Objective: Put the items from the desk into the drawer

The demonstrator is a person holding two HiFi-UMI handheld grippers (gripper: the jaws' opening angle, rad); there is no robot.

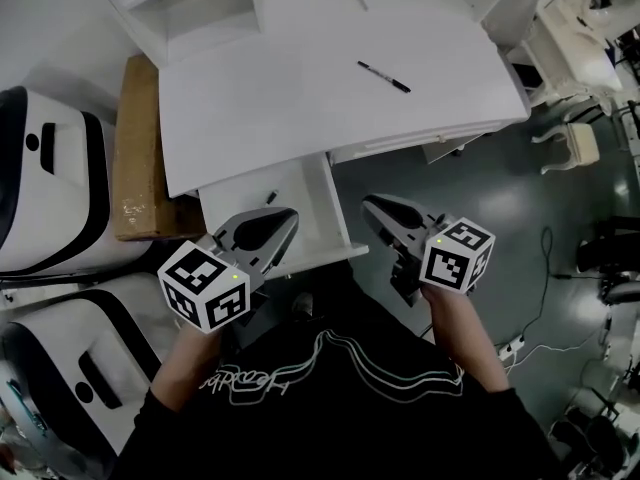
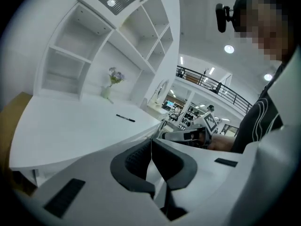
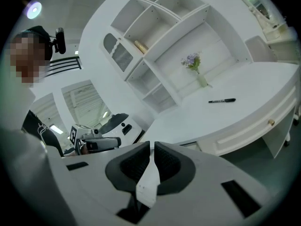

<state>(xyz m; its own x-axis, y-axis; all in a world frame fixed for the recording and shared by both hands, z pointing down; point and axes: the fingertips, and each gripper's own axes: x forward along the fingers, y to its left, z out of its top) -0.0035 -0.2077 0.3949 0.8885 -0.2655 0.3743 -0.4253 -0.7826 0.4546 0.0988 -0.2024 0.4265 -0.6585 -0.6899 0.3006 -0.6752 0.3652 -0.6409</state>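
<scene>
Currently the black pen is lying on the white desk, toward its right side, well apart from both grippers. Drawer under the desk's front edge is standing open, w/ a small dark item lying inside. L gripper is hovering at the drawer's near end, jaws together, nothing btwn them. R gripper is hovering just right of the drawer, jaws also together, empty. Flower vase is standing at the desk's rear

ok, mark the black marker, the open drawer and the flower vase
black marker (image 1: pixel 384 76), head view, mid-barrel.
open drawer (image 1: pixel 245 188), head view, bare floor.
flower vase (image 3: pixel 201 81), right gripper view, vase body.
</scene>
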